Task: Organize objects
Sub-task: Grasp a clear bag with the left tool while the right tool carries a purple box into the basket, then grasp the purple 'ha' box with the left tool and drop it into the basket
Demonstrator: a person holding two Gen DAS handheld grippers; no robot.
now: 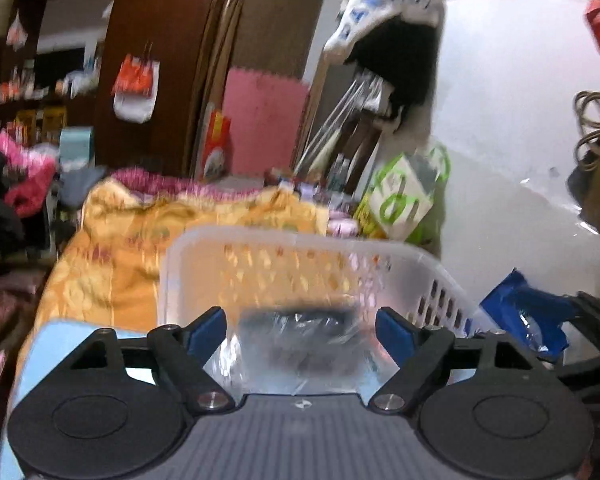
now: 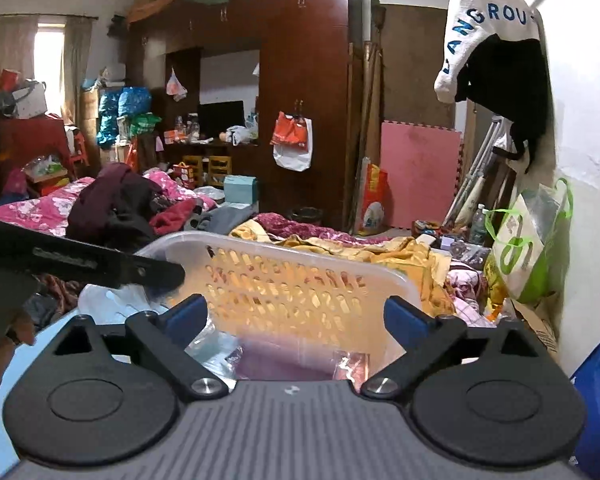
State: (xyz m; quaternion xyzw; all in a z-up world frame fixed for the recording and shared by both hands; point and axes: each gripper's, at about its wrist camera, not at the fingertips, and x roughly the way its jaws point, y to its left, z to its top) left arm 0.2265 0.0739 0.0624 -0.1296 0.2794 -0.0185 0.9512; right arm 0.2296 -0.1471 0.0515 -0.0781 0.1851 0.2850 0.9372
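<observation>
Basket [image 2: 292, 280] on the bed, holding plastic-wrapped items [image 1: 300, 344] | left gripper [image 1: 300, 328] jaws wide, empty, above basket | right gripper [image 2: 296, 316] likewise | progress: some packed; rest unclear

Both cameras sit low behind their own tongs and look forward along them, close over the near rim of a clear perforated basket [image 1: 300, 256] [image 2: 284, 276] on the bed. The left wrist view, blurred, faces the basket's far wall head-on, toward the pink foam mat [image 1: 264, 124] [image 2: 420, 172] and white wall. The right wrist view sits just beside it, taking in more of the room. Both share the basket, yellow blanket [image 1: 112, 256] [image 2: 400, 256], mat and hanging white cloth [image 1: 384, 4] [image 2: 484, 28].
</observation>
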